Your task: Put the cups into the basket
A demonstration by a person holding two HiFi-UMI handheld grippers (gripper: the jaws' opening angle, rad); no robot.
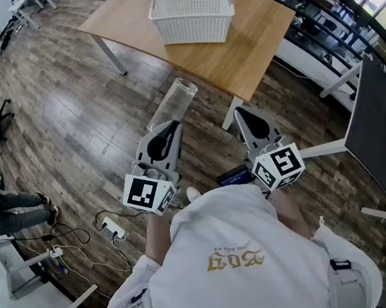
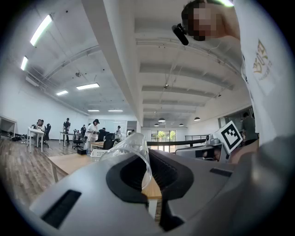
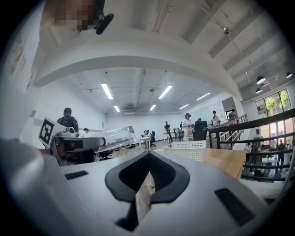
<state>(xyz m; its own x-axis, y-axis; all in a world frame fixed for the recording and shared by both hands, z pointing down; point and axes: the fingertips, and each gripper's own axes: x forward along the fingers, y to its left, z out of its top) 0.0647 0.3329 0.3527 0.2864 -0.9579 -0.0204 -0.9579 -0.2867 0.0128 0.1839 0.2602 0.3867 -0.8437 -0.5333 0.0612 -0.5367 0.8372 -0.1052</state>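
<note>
A stack of clear plastic cups point(image 1: 173, 101) sticks out forward from my left gripper point(image 1: 169, 126), which is shut on its near end above the wooden floor. In the left gripper view the cups point(image 2: 131, 146) sit pinched between the jaws. My right gripper point(image 1: 241, 112) is beside it, shut with nothing between its jaws point(image 3: 147, 156); from there the cups point(image 3: 115, 137) show at left. The white slotted basket point(image 1: 195, 34) stands on the wooden table point(image 1: 253, 47) ahead, beyond both grippers. It also shows small as the basket point(image 2: 98, 152) and as the basket point(image 3: 186, 145).
A dark panel point(image 1: 381, 125) on a white frame stands at right. A power strip and cables point(image 1: 115, 228) lie on the floor at left. A railing point(image 3: 258, 138) runs behind the table. Several people stand at desks far across the room.
</note>
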